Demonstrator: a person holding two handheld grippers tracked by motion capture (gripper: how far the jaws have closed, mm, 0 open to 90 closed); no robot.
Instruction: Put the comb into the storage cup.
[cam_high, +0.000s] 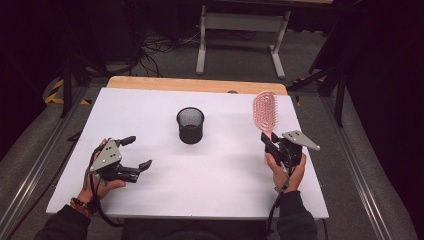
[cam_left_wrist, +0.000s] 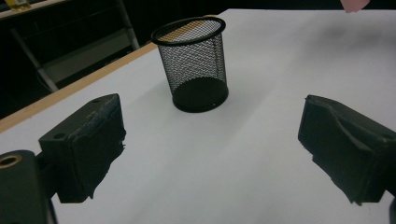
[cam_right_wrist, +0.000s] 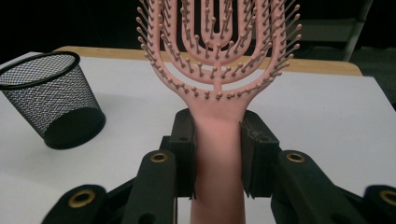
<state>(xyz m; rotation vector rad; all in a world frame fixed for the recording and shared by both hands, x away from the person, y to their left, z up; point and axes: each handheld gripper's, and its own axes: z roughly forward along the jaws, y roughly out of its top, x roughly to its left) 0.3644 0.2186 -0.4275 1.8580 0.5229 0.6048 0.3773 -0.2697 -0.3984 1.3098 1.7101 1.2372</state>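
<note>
A pink hairbrush (cam_high: 265, 111) stands upright above the right side of the white table (cam_high: 150, 120), its bristled head up. My right gripper (cam_high: 270, 140) is shut on its handle (cam_right_wrist: 218, 154), both pads pressed against it. A black mesh cup (cam_high: 190, 125) stands upright and empty in the middle of the table, to the left of the brush; it also appears in the left gripper view (cam_left_wrist: 192, 63) and the right gripper view (cam_right_wrist: 49, 100). My left gripper (cam_high: 137, 152) hovers at the table's left front, open wide with nothing between its fingers (cam_left_wrist: 88, 144).
A wooden strip (cam_high: 195, 85) runs along the table's far edge. Beyond it stand a white metal frame (cam_high: 240, 30) and cables on the floor. Dark stands flank the table at both sides.
</note>
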